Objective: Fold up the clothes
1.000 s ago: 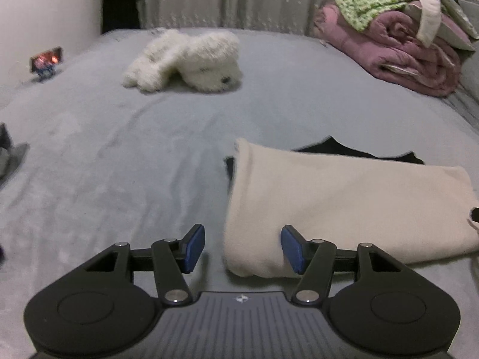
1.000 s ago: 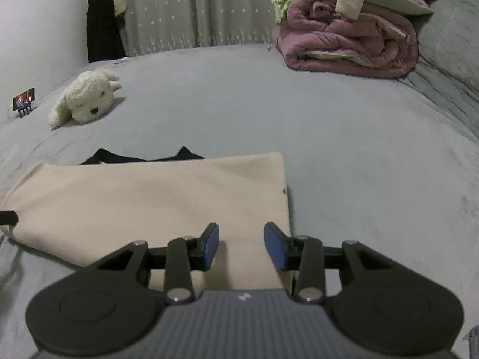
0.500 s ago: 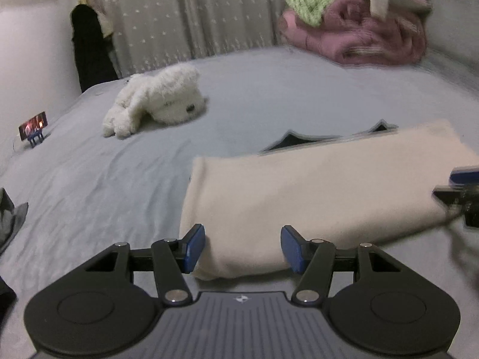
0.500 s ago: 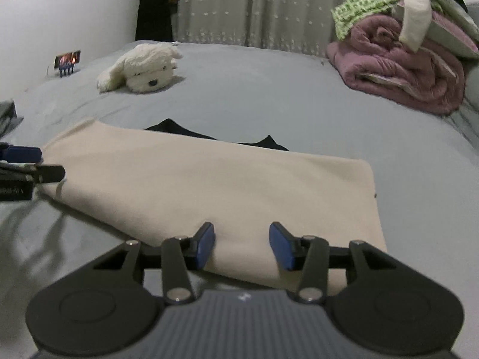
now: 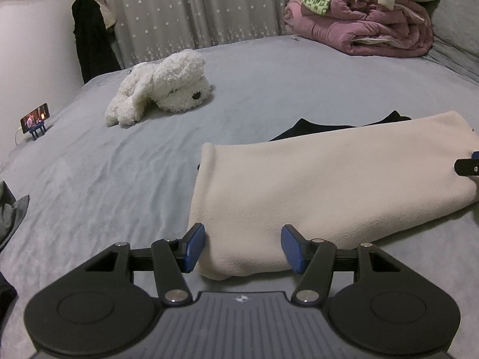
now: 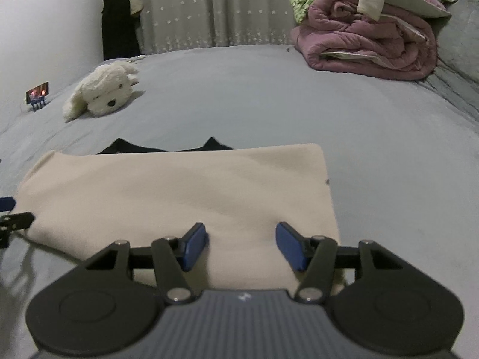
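Note:
A cream fleece garment (image 5: 314,179) (image 6: 179,191) lies folded into a long strip on the grey bed, with a black garment (image 5: 311,127) (image 6: 167,148) peeking out along its far edge. My left gripper (image 5: 243,248) stands open over the strip's near left corner, and the cloth bulges between the blue pads without being pinched. Over the near right end my right gripper (image 6: 242,245) has its jaws opening, the cloth lying flat under and between them. Each gripper's tip shows at the edge of the other's view.
A white plush dog (image 5: 161,88) (image 6: 101,95) lies further back on the bed. A lit phone on a stand (image 5: 34,119) is at the left edge. Rolled pink bedding with a green cloth (image 5: 365,21) (image 6: 368,36) is piled back right. Dark clothes (image 5: 9,209) lie at my left.
My right gripper's jaws have spread wider over the cream garment's right end. The left gripper rolled level and shifted so the strip's left corner sits between its pads.

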Demonstrator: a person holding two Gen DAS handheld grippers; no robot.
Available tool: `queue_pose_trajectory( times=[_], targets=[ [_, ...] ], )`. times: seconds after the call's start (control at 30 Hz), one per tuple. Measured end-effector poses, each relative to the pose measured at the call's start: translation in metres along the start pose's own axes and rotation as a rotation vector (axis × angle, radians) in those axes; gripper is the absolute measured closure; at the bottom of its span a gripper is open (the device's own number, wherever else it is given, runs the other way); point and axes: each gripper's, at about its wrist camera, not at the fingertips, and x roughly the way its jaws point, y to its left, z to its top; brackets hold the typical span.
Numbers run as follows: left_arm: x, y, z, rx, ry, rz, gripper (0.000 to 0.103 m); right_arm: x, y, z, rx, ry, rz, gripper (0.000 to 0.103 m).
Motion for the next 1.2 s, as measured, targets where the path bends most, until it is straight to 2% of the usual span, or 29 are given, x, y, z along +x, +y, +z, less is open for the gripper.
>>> queue_pose_trajectory(
  times=[0.3, 0.37, 0.53, 0.63, 0.73, 0.83, 0.93, 1.0, 1.2],
  targets=[
    [-0.001, -0.001, 0.000, -0.007, 0.001, -0.005, 0.045, 0.014, -0.015, 0.004, 0.033, -0.013, -0.023, 0.050],
    [-0.001, 0.000, 0.001, -0.010, 0.002, -0.007, 0.045, 0.010, -0.016, 0.006, 0.050, -0.009, -0.029, 0.052],
    [-0.004, 0.003, 0.003, -0.031, -0.002, -0.023, 0.045, -0.004, -0.009, 0.010, 0.056, -0.026, -0.045, 0.051],
    [-0.011, 0.007, 0.006, -0.061, -0.028, -0.048, 0.046, -0.010, -0.001, 0.009, 0.063, -0.013, -0.019, 0.051],
    [-0.016, 0.008, 0.008, -0.071, -0.056, -0.065, 0.046, -0.019, 0.022, 0.005, 0.016, -0.013, 0.034, 0.051],
    [-0.007, 0.006, 0.004, -0.053, -0.018, -0.052, 0.046, -0.024, 0.045, 0.001, -0.045, -0.010, 0.104, 0.050],
    [-0.002, 0.006, 0.003, -0.040, -0.001, -0.041, 0.045, -0.009, 0.052, -0.008, -0.098, 0.037, 0.073, 0.046],
    [-0.002, 0.008, 0.005, -0.052, 0.003, -0.049, 0.046, -0.007, 0.047, -0.007, -0.052, 0.044, 0.095, 0.046],
    [-0.003, 0.012, 0.007, -0.081, 0.014, -0.064, 0.046, -0.023, 0.038, -0.001, -0.007, 0.042, 0.082, 0.046]
  ],
)
